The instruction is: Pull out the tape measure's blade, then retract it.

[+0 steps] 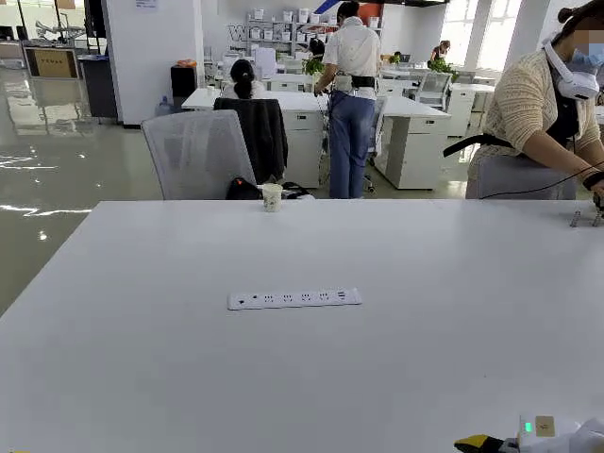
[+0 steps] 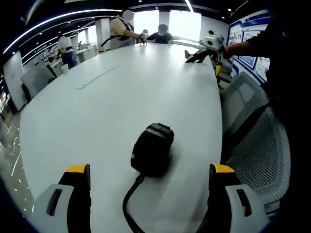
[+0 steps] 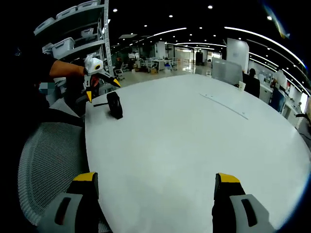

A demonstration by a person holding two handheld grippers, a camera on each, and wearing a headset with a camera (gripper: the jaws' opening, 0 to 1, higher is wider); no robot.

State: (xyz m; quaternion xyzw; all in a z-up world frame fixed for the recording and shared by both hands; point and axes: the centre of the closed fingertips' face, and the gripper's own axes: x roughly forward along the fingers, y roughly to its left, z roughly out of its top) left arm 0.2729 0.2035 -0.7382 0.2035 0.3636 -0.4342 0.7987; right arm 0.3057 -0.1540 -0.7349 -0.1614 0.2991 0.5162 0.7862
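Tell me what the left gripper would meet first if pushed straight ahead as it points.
Most likely the black tape measure, lying on the white table ahead of the left gripper, between its open jaws. Its strap trails toward the gripper and may touch first; depth is unclear.

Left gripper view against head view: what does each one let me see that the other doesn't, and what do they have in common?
Left gripper view: a black tape measure lying on the table, just ahead of the open left gripper, whose jaws stand clear of it on either side. Head view: a paper cup at the table's far edge and a standing person beyond it. Shared: the white table and the long power strip lying on it.
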